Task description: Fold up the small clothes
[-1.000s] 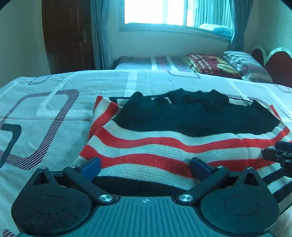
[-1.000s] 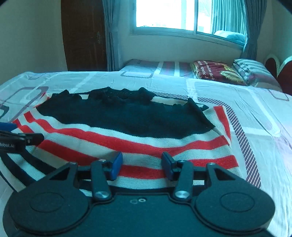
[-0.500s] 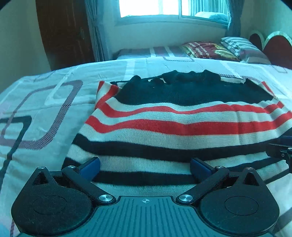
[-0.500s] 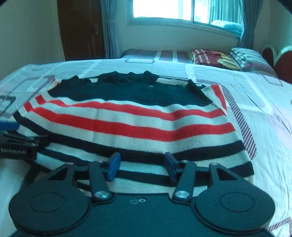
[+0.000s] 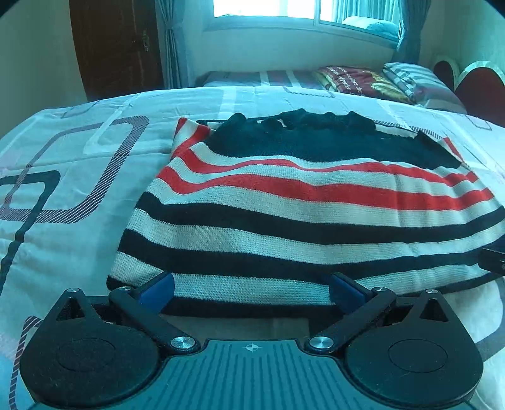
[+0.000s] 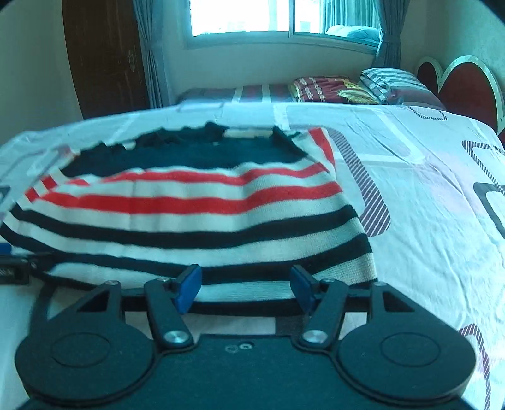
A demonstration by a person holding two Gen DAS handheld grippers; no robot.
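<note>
Left wrist view: a striped sweater lies spread flat on a bed; its dark top part sits at the far end, then red and cream stripes, then dark and cream stripes toward the camera
Left tongs: spread wide, blue pads apart on either side of the sweater's near hem; nothing pinched between them
Right edge of this view: the tip of the other tool shows just beside the sweater's near right corner
Background: a window with curtains, a dark wooden door, pillows at the far end

Right wrist view: the same sweater fills the left and middle; the patterned bed sheet lies bare to the right; the picture is slightly blurred
Right tongs: released; the jaws have just been widening, the near hem lies between the pads but they do not press it
Left edge of this view: part of the left tool touches or sits just beside the sweater's near left corner; I cannot tell which
</note>
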